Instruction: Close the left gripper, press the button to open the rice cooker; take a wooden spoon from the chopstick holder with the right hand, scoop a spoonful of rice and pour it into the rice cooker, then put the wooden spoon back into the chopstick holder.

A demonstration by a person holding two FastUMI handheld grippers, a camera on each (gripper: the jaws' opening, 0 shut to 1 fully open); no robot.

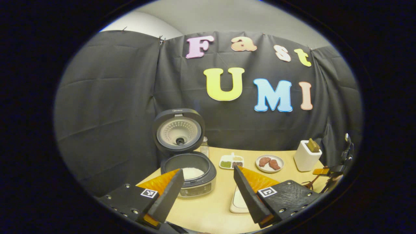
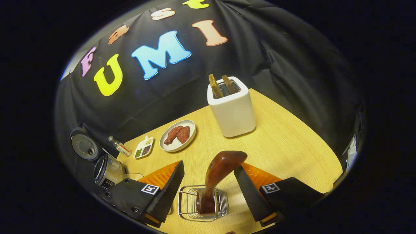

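Directly between the spread fingers of the right gripper [image 2: 208, 190], the wooden spoon [image 2: 217, 178] stands handle-up in the wire chopstick holder [image 2: 203, 205], neither finger touching it. It looks already returned to its rack, with the gripper opened wide enough to pull back freely. Beyond the fingers lie bare table [image 2: 286, 146], then a white toaster [image 2: 232, 109] and a plate of meat [image 2: 178, 135], both well apart. Ahead of the left gripper [image 1: 208, 190], also spread and holding nothing, the rice cooker [image 1: 190, 172] sits with lid raised and rice inside (probably the poured spoonful). The table edge runs just left of the cooker.
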